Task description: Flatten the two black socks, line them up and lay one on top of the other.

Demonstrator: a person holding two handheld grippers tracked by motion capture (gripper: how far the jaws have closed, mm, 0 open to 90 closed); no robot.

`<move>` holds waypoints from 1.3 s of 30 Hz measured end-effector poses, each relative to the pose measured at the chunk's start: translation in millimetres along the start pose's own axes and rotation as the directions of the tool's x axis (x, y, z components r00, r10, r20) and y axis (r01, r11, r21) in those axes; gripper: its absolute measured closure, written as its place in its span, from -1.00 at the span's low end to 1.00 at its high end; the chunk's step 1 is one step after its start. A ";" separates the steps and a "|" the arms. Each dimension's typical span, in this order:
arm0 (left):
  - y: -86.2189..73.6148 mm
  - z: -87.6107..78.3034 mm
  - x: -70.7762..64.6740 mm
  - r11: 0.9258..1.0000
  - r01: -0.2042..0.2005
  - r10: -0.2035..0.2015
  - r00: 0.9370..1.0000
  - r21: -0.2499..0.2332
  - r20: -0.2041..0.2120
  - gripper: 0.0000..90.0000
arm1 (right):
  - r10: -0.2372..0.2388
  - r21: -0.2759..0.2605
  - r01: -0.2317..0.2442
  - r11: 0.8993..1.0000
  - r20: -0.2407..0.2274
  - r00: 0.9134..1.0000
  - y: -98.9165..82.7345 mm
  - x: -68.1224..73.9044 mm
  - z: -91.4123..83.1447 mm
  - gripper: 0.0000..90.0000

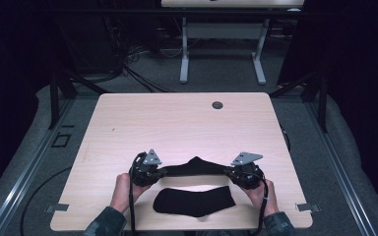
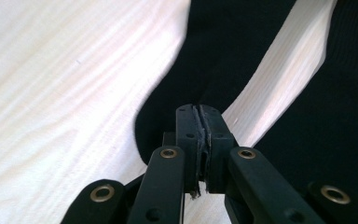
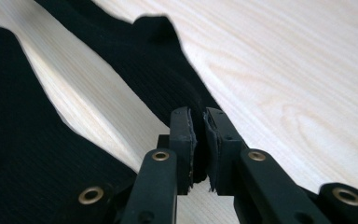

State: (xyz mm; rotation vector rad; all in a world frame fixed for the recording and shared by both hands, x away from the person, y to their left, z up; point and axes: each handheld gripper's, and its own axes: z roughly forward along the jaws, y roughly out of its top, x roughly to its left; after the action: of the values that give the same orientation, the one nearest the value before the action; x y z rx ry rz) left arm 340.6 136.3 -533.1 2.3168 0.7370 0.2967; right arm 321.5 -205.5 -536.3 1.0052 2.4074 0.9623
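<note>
Gripping one black sock (image 1: 194, 166) at both ends, I have my left tool (image 1: 163, 172) clamped tight on one end and my right tool (image 1: 228, 172) pinched shut on the other, with fabric squeezed between each pair of jaws. It stretches between them just above the pale wooden desk (image 1: 177, 123). A second black sock (image 1: 194, 201) lies flat on the desk nearer me, close beside the first. I can read no writing on either sock.
</note>
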 end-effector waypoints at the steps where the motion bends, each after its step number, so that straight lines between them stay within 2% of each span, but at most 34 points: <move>1: 0.7 -2.1 -0.4 1.000 0.006 -0.006 1.000 -0.013 -0.005 0.94 | -0.005 -0.001 0.005 1.000 0.000 1.000 1.1 0.2 -2.5 0.81; 7: 4.2 -15.6 -3.2 0.999 0.008 -0.009 1.000 -0.050 -0.015 0.94 | -0.034 -0.024 0.034 0.999 0.013 0.999 7.2 4.7 -15.2 0.81; 13: 1.4 -25.7 -10.0 0.998 0.015 -0.015 1.000 -0.056 0.012 0.93 | -0.046 -0.028 0.046 0.999 0.005 0.999 8.8 9.6 -29.1 0.81; 14: -1.2 -30.0 -14.2 0.998 0.022 -0.020 0.999 -0.051 0.036 0.93 | -0.047 -0.029 0.047 0.998 -0.008 0.999 7.5 13.9 -36.7 0.81; 15: -1.2 -30.0 -14.2 0.998 0.022 -0.020 0.999 -0.051 0.036 0.93 | -0.047 -0.029 0.047 0.998 -0.008 0.999 7.5 13.9 -36.7 0.81; 17: -5.6 -40.0 -22.6 0.999 0.038 -0.035 0.994 -0.029 0.101 0.92 | -0.063 -0.020 0.063 0.998 -0.032 0.997 6.1 23.7 -52.4 0.81; 19: -6.3 -42.2 -24.3 0.999 0.044 -0.041 0.994 -0.025 0.105 0.89 | -0.064 -0.011 0.063 0.998 -0.059 0.996 6.5 27.0 -59.9 0.81; 20: -5.5 -44.6 -20.8 0.998 0.065 -0.061 0.987 -0.023 0.147 0.89 | -0.058 0.001 0.059 0.998 -0.064 0.996 7.7 26.2 -61.5 0.81; 21: -3.7 -43.5 -16.7 0.997 0.073 -0.070 0.987 -0.017 0.142 0.88 | -0.055 0.016 0.056 0.998 -0.081 0.995 10.2 22.9 -59.9 0.81; 23: 0.7 -35.1 -2.1 0.993 0.114 -0.113 0.980 0.002 0.163 0.84 | -0.042 0.036 0.045 0.998 -0.087 0.995 17.9 13.1 -48.1 0.80; 24: 3.3 -28.7 6.7 0.990 0.140 -0.141 0.978 0.013 0.152 0.81 | -0.030 0.072 0.037 0.997 -0.105 0.994 23.2 5.4 -37.9 0.77; 25: 6.0 -21.5 16.2 0.986 0.164 -0.167 0.974 0.027 0.152 0.71 | -0.025 0.089 0.033 0.996 -0.097 0.995 28.3 -2.0 -25.7 0.70; 26: 6.0 -21.5 16.2 0.986 0.164 -0.167 0.974 0.027 0.152 0.58 | -0.025 0.089 0.033 0.996 -0.097 0.995 28.3 -2.0 -25.7 0.70; 27: 8.4 -12.2 27.4 0.978 0.207 -0.209 0.970 0.031 0.128 0.58 | -0.004 0.102 0.012 0.995 -0.084 0.996 32.9 -9.3 -12.7 0.62; 28: 10.7 -1.0 41.3 0.967 0.251 -0.255 0.961 0.044 0.112 0.30 | 0.019 0.136 -0.012 0.991 -0.051 0.999 39.3 -22.9 13.0 0.43; 29: 11.2 2.8 46.1 0.963 0.268 -0.270 0.959 0.035 0.082 0.22 | 0.032 0.136 -0.030 0.990 -0.019 0.999 40.8 -28.3 22.7 0.39; 30: 11.3 4.9 49.6 0.960 0.280 -0.281 0.958 0.030 0.052 0.11 | 0.057 0.133 -0.055 0.990 -0.014 0.998 41.4 -33.1 29.2 0.37; 32: 9.8 5.5 53.6 0.947 0.321 -0.321 0.945 0.011 0.060 -0.03 | 0.095 0.124 -0.097 0.987 0.023 0.995 40.7 -38.7 34.1 0.31; 33: 8.7 3.5 53.1 0.944 0.331 -0.330 0.943 -0.010 0.038 -0.09 | 0.115 0.103 -0.117 0.988 0.019 0.993 39.1 -39.9 33.4 0.27; 35: 6.0 -1.7 51.6 0.939 0.343 -0.342 0.939 -0.040 0.029 -0.17 | 0.138 0.059 -0.139 0.989 0.019 0.990 34.2 -40.4 29.1 0.24; 36: 4.3 -3.6 50.2 0.938 0.342 -0.341 0.939 -0.047 0.030 -0.21 | 0.143 0.046 -0.144 0.988 0.026 0.989 31.4 -40.5 26.4 0.24; 38: 1.3 -3.6 46.4 0.944 0.329 -0.328 0.944 -0.030 0.039 -0.25 | 0.155 -0.001 -0.155 0.988 0.006 0.988 25.5 -42.1 18.0 0.22; 39: 1.3 -3.6 46.4 0.944 0.329 -0.328 0.944 -0.030 0.039 -0.26 | 0.155 -0.001 -0.155 0.988 0.006 0.988 25.5 -42.1 18.0 0.22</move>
State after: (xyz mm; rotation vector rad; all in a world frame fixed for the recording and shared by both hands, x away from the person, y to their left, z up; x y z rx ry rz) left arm 377.5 164.4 -529.1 2.1143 1.0740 0.1181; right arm 372.4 -214.9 -528.3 1.2087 2.3514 1.0097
